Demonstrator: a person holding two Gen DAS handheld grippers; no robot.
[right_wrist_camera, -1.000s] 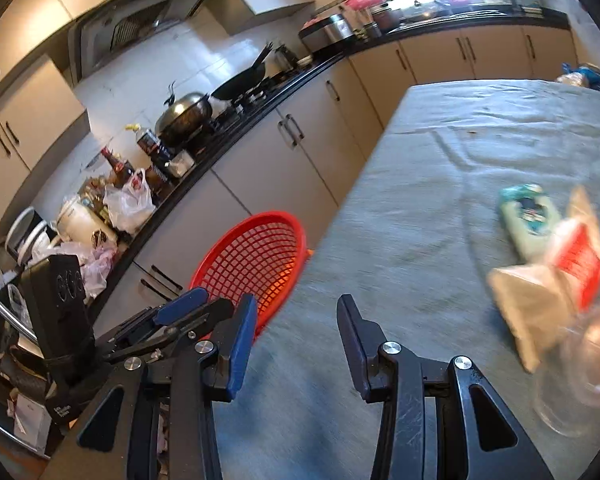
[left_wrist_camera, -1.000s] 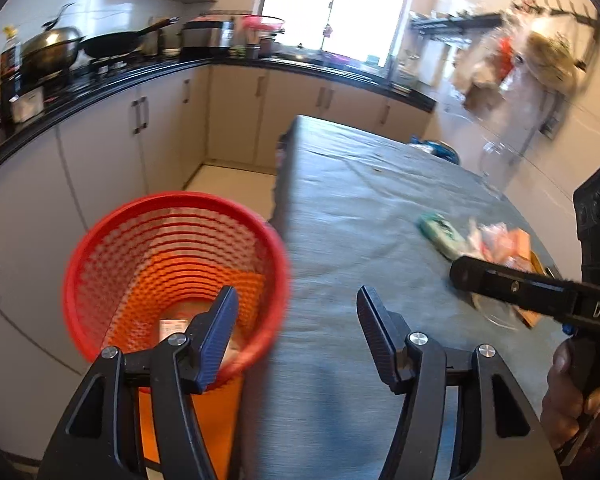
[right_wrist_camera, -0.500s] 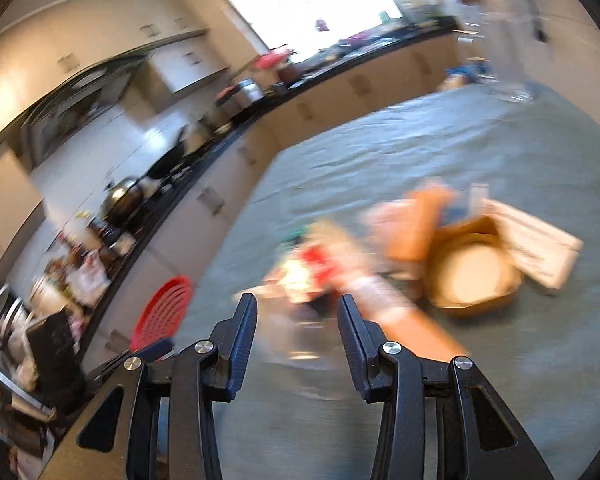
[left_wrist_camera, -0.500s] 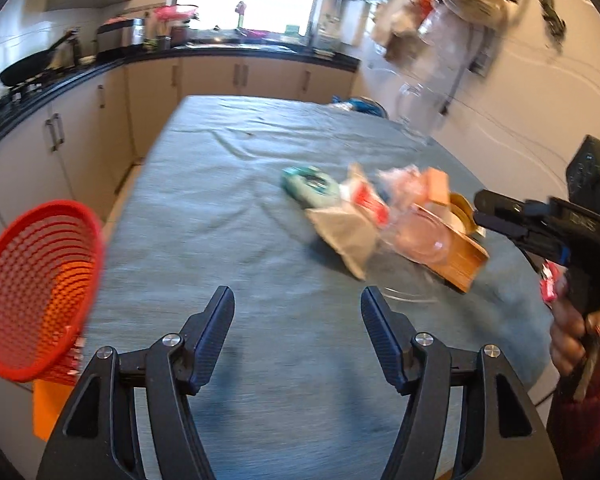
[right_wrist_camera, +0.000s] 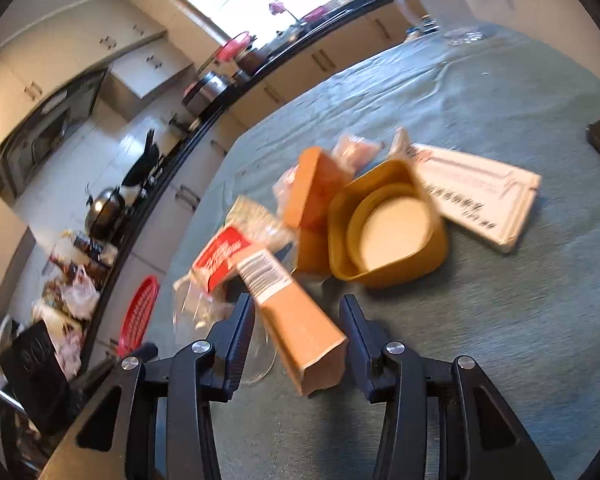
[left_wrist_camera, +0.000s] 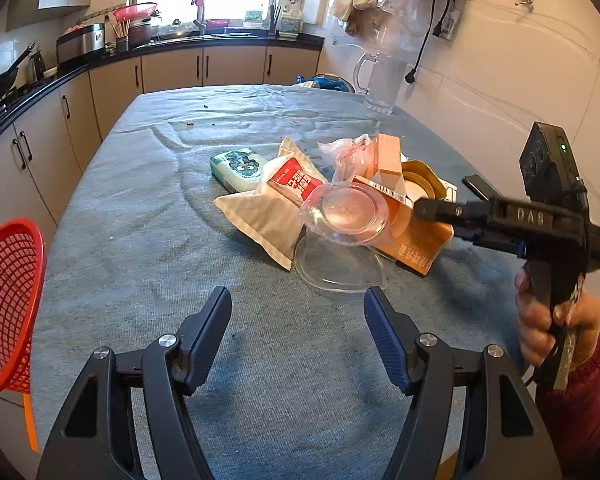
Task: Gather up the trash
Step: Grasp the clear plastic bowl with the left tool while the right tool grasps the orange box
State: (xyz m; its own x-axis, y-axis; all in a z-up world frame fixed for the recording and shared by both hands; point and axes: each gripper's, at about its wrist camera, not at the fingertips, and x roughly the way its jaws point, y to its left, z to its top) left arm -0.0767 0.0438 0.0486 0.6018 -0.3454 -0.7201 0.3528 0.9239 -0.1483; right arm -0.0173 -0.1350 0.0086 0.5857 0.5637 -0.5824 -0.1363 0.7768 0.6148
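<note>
On the grey cloth-covered worktop (left_wrist_camera: 148, 216) lies the trash: a tan paper bag with unreadable red label (left_wrist_camera: 272, 204), clear plastic lids (left_wrist_camera: 346, 216), and a long orange carton with barcode (right_wrist_camera: 296, 316). The right tongs (right_wrist_camera: 296, 320) straddle that carton, jaws just widening, not pinching. The left tongs (left_wrist_camera: 298, 316) are spread, empty, just widening. A red mesh basket (left_wrist_camera: 8, 300) is cut off at the worktop's left edge.

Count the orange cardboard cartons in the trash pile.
2. The long orange carton lies between the right gripper's open jaws; the shorter orange carton stands behind it, against the yellow tub. Others may be hidden.
</note>
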